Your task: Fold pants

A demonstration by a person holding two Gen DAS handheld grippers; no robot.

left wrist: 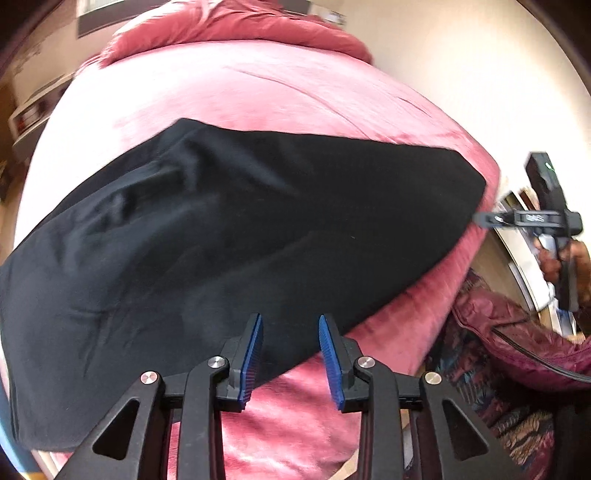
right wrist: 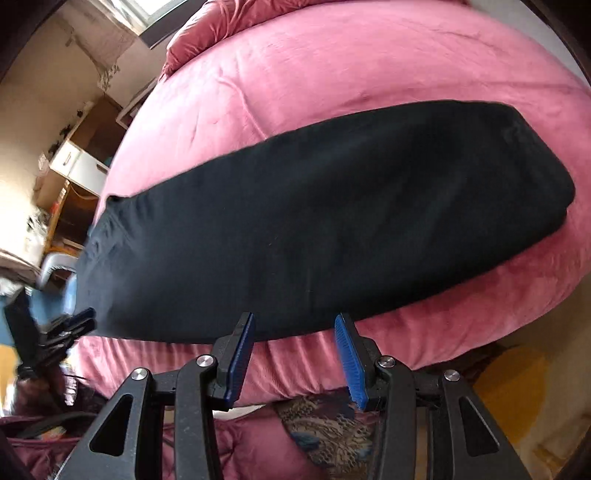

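Note:
Black pants (left wrist: 229, 221) lie folded lengthwise in a long strip across a pink bed cover (left wrist: 236, 88). My left gripper (left wrist: 290, 319) hovers over the pants' near edge, blue pads apart, nothing pinched between them. In the right wrist view the same pants (right wrist: 332, 206) stretch from the left bed edge to a folded end at the right. My right gripper (right wrist: 294, 316) stands open above the pants' near edge and the bed's side. The right gripper (left wrist: 484, 218) also shows at the far end of the pants, in a hand. The left gripper (right wrist: 83, 321) shows at the waist end.
A bunched pink duvet (left wrist: 236, 26) lies at the head of the bed. A maroon quilted item (left wrist: 517, 332) and a patterned fabric (right wrist: 332, 428) sit on the floor beside the bed. A wooden desk with white drawers (right wrist: 77, 166) stands left of the bed.

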